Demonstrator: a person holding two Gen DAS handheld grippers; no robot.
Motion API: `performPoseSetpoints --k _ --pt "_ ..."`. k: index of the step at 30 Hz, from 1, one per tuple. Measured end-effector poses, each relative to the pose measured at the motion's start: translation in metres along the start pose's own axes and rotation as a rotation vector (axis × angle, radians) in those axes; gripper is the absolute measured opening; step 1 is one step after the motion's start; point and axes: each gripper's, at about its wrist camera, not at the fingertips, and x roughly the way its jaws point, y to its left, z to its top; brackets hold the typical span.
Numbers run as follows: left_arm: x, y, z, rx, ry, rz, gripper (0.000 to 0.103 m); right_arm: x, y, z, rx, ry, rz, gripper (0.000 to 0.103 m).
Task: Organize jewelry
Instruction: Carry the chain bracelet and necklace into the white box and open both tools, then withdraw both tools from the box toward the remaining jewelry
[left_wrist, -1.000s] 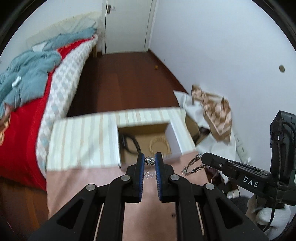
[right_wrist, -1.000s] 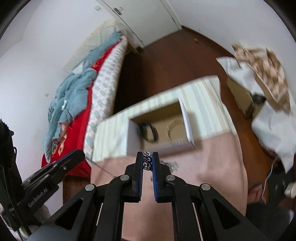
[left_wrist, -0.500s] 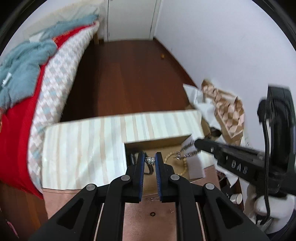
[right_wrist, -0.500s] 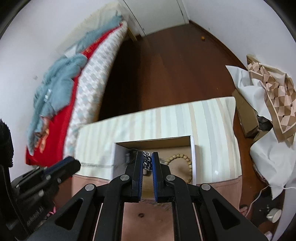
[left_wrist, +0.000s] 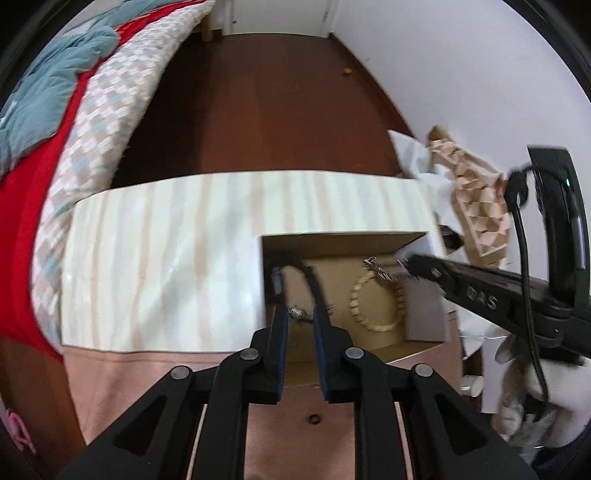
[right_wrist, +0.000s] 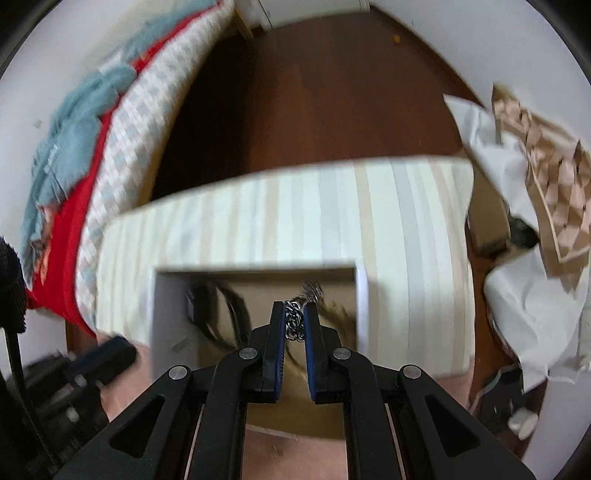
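The right gripper (right_wrist: 294, 322) is clamped on a silver metal link chain (right_wrist: 294, 320), held over the open brown cardboard box (left_wrist: 373, 334) with white outer walls, which sits on the striped cream cloth (left_wrist: 155, 258). The left gripper (left_wrist: 298, 317) has its blue-padded fingers slightly apart, with a small silver bead end (left_wrist: 296, 314) between them at the box's left side (contact unclear, so grip cannot be told). Inside the box lie a beige wooden bead bracelet (left_wrist: 376, 295) and a black cord loop (left_wrist: 310, 273), side by side.
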Motion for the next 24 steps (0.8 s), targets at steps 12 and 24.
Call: performPoseSetpoints --k 12,24 --pt "-0.016 0.021 -0.019 -0.047 -0.079 0.157 0.072 -0.047 0.005 -0.047 -0.070 -0.100 -0.189 0.067" --pt "-0.029 0.021 -0.048 -0.032 -0.157 0.278 0.101 -0.060 0.021 -0.089 -0.073 -0.174 -0.323 0.100"
